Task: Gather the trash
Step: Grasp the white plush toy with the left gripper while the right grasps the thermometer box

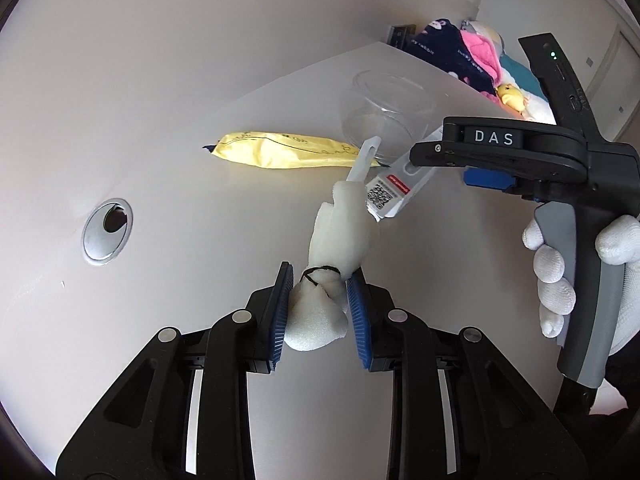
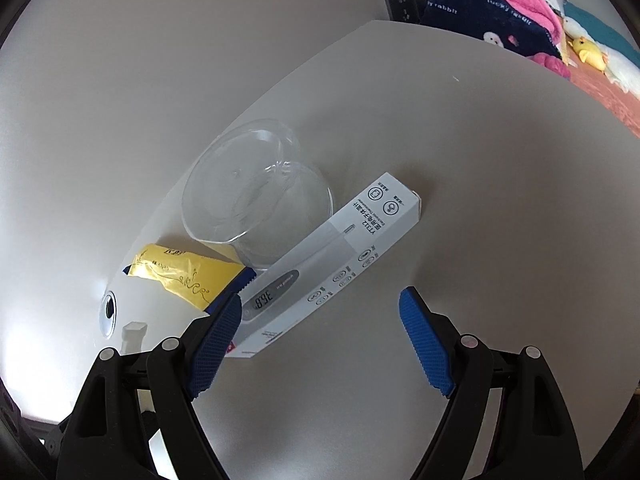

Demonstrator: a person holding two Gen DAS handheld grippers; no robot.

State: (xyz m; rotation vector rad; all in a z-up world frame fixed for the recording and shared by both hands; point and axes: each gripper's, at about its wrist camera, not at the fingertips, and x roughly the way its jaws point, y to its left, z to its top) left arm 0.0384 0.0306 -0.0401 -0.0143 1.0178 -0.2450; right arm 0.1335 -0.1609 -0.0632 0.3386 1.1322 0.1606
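Observation:
My left gripper (image 1: pixel 318 280) is shut on a white foam wrap (image 1: pixel 340 232) tied with a black band, held above the table. A yellow snack wrapper (image 1: pixel 288 150) lies beyond it; it also shows in the right wrist view (image 2: pixel 184 276). A white thermometer box (image 2: pixel 332 264) lies on the table beside a clear plastic cup (image 2: pixel 256 196) on its side. My right gripper (image 2: pixel 320 334) is open just above the box's near end; its left finger overlaps the box corner. The box's end shows under it in the left wrist view (image 1: pixel 394 196).
A round cable grommet (image 1: pixel 106 232) sits in the white table at the left. The table's far edge (image 2: pixel 480 40) borders a bed with dark and pink blankets (image 2: pixel 492 4) and a yellow plush toy (image 2: pixel 588 52). A black wall socket (image 2: pixel 406 0) is behind.

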